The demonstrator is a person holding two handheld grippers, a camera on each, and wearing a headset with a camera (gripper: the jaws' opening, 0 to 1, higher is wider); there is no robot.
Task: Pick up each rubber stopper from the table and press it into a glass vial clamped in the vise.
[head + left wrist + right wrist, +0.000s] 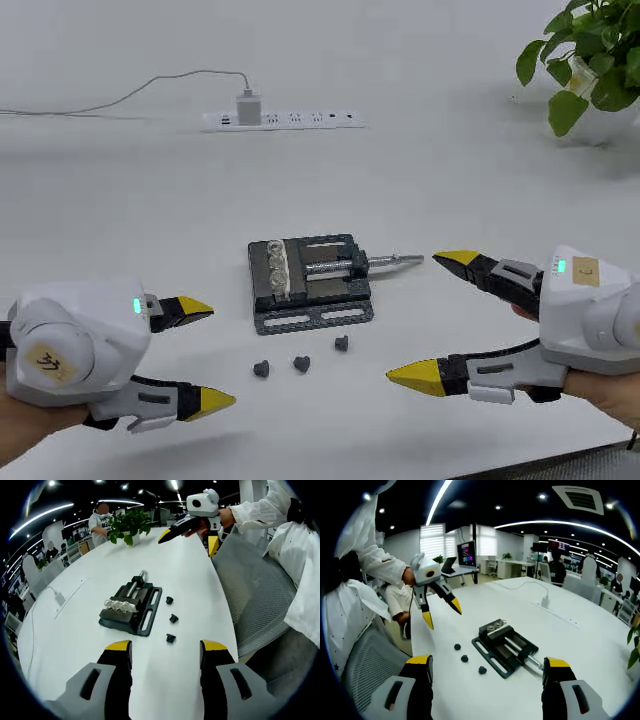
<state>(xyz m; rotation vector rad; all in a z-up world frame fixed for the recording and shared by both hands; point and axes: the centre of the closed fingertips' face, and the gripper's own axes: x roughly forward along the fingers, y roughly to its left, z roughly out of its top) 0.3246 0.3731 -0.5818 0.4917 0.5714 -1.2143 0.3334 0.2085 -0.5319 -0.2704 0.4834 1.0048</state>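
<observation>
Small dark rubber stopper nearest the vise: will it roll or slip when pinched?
The small dark rubber stopper probably grips well, being rubber. It looks tiny, so likely light and easily nudged across the smooth white table. Seemingly upright, it may roll if tipped.

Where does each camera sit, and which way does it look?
Head view: on the person's head, looking forward and down at the vise; left gripper and right gripper show, both open.
Left gripper view: on the left gripper, looking along its jaws; the right gripper and a white sleeve show.
Right gripper view: on the right gripper, facing the opposite way; the left gripper and sleeve show.
All share the vise and three stoppers.
</observation>
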